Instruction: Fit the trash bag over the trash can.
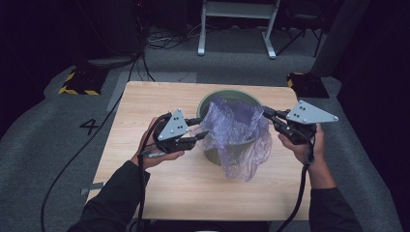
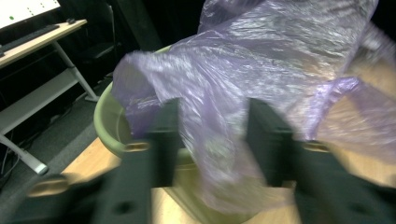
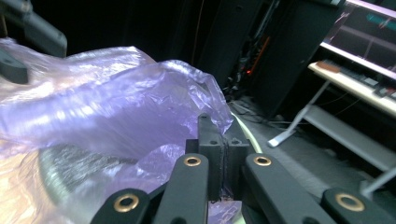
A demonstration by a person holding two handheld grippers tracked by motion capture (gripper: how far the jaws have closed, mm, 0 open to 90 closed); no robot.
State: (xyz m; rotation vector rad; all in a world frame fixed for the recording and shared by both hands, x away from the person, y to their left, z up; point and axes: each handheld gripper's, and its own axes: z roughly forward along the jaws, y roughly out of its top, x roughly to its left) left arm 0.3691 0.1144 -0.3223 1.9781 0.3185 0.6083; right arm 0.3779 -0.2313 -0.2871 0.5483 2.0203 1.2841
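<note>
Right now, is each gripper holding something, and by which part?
The right gripper is shut on the bag, pinching its rim at the bin's right side. The left gripper has film between its jaws but gaps show; no grip yet.

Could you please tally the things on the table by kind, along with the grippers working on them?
Green bucket: 1
Purple plastic bag: 1
Left gripper and right gripper: 2
Total: 4
</note>
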